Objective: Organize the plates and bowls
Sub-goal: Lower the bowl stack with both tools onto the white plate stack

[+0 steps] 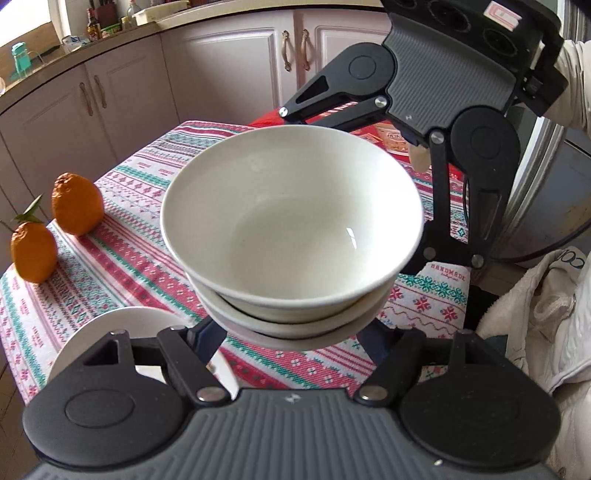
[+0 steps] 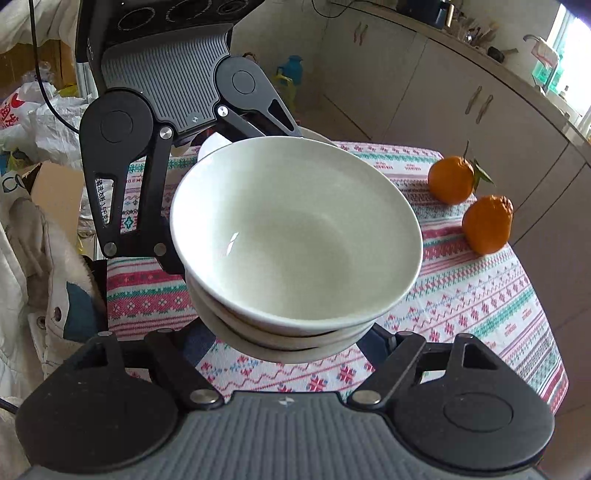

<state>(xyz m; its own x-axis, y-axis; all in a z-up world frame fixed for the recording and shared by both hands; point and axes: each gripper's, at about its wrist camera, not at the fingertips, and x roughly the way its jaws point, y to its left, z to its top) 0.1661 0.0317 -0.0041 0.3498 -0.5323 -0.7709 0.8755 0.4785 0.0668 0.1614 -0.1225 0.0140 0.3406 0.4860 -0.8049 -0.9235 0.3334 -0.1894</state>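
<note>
Both wrist cams look steeply down, close on the stacked bowls (image 1: 291, 229) (image 2: 295, 232) from opposite sides; shared: bowls, tablecloth (image 1: 122, 258) (image 2: 480, 295), oranges (image 1: 77, 204) (image 2: 487, 225).

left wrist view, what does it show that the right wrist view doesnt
Only the left wrist view shows a red packet on the far side of the table and bottles on the counter. Only the right wrist view shows plastic bags and a cardboard box. Both show the stacked bowls held between the two grippers, two oranges and the tablecloth.
</note>
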